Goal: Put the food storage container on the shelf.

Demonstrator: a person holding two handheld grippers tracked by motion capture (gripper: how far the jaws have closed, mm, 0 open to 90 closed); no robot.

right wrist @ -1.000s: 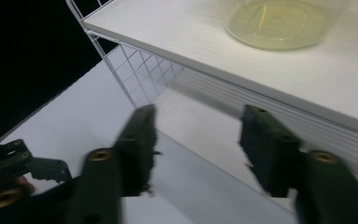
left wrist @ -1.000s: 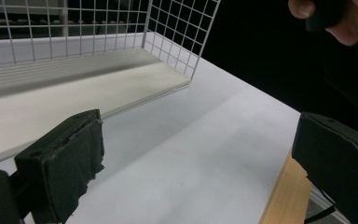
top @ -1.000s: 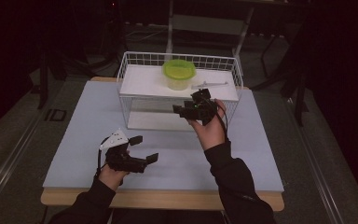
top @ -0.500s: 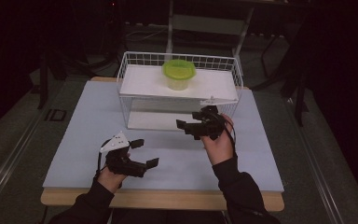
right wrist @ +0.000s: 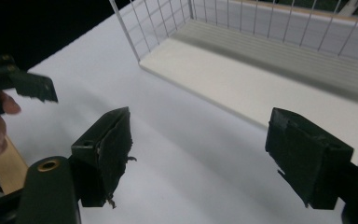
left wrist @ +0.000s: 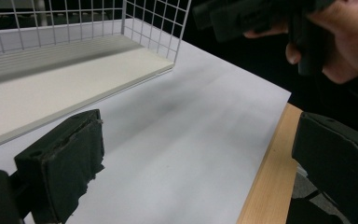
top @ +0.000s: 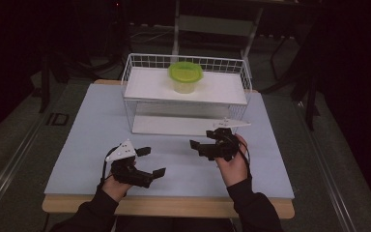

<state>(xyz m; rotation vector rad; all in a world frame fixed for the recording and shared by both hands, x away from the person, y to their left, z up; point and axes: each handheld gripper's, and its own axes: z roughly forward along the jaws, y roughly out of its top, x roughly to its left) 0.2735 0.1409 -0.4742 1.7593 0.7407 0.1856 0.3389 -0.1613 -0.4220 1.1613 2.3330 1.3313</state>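
Dark room all round, with a pale blue mat (top: 92,145) laid over a wooden table (top: 164,205). At the far side of the mat stands a white wire rack (top: 186,99) with two shelves; on the top shelf sits a green lidded cup (top: 185,76), upright, and the lower shelf is bare. The cup lies ahead of both grippers and above them, well apart from either, a little left of the right gripper (top: 211,146) and right of the left gripper (top: 147,162). The right one is nearer, hovering just before the rack's lower front edge; its jaws have just been opening and stand spread with nothing between them, as the right gripper view confirms. The left gripper hangs low near the table's near edge, jaws also spread and empty, pointing toward the right. The cup is round, so it has no long axis to line up with; any reach for it would likely have to rise to the top shelf first.
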